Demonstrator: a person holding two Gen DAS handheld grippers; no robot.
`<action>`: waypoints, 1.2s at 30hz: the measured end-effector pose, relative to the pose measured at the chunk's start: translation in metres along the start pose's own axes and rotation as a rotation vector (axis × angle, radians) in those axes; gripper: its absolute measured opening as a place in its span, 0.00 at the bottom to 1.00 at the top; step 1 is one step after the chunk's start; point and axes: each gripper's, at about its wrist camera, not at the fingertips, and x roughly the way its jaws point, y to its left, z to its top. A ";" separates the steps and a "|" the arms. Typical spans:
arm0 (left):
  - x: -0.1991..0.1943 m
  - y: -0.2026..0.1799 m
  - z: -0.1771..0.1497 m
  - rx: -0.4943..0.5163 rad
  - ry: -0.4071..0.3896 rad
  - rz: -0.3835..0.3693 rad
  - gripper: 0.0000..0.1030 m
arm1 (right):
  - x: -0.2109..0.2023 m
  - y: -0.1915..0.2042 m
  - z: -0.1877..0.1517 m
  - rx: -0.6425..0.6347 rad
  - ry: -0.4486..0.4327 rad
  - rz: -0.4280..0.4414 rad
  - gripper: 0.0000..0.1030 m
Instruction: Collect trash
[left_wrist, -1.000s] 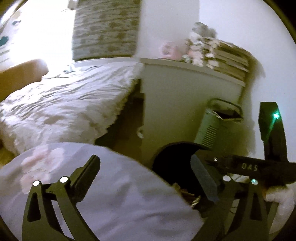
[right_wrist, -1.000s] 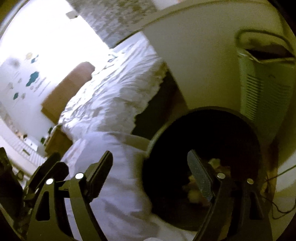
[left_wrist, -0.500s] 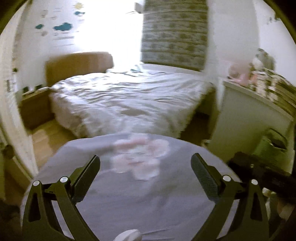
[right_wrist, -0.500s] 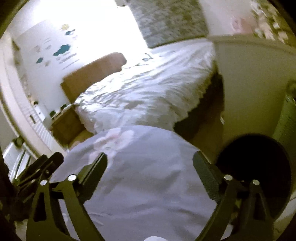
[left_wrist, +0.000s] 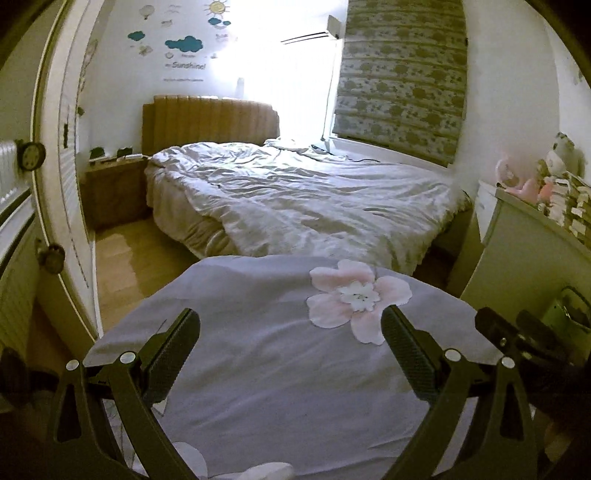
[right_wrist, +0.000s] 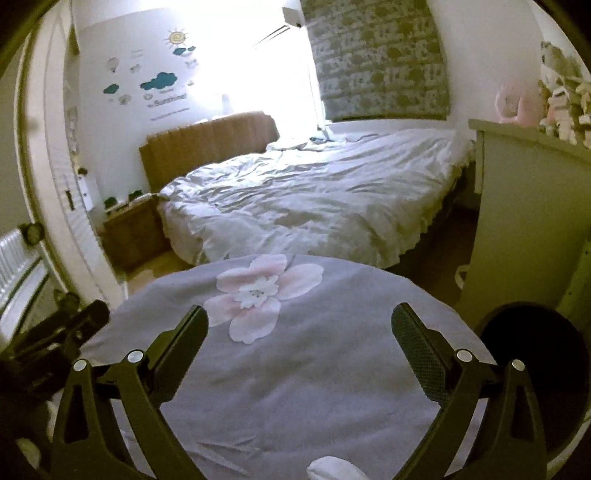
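Observation:
A round table under a lavender cloth (left_wrist: 295, 387) with a pink flower print (left_wrist: 356, 297) fills the foreground in both views. Above it my left gripper (left_wrist: 290, 321) stands wide open with nothing between its fingers. My right gripper (right_wrist: 300, 314) hangs over the same cloth (right_wrist: 314, 369); its jaws are opening and hold nothing. A black round trash bin (right_wrist: 532, 343) stands on the floor just right of the table. A small white lump (right_wrist: 332, 469) lies at the table's near edge, cut off by the frame. The other gripper's dark body (left_wrist: 517, 339) shows at the right.
An unmade bed with white bedding (left_wrist: 314, 199) and a tan headboard (left_wrist: 210, 122) lies beyond the table. A wooden nightstand (left_wrist: 114, 188) stands to its left. A white dresser (right_wrist: 524, 206) with stacked items rises on the right, and a green slatted box (left_wrist: 570, 314) beside it.
Both views have swung left, from the bin and dresser to the table and bed. The bin has left the left wrist view. The right gripper's jaws have spread wider.

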 end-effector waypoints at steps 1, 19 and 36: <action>0.000 0.003 -0.001 -0.004 0.001 0.001 0.95 | 0.002 0.002 -0.002 -0.008 -0.005 -0.007 0.95; 0.006 0.011 -0.010 -0.005 0.021 0.012 0.95 | 0.014 0.012 -0.026 -0.047 -0.056 -0.062 0.95; 0.011 0.012 -0.016 0.011 0.038 0.006 0.95 | -0.002 0.007 -0.030 -0.018 -0.154 -0.063 0.95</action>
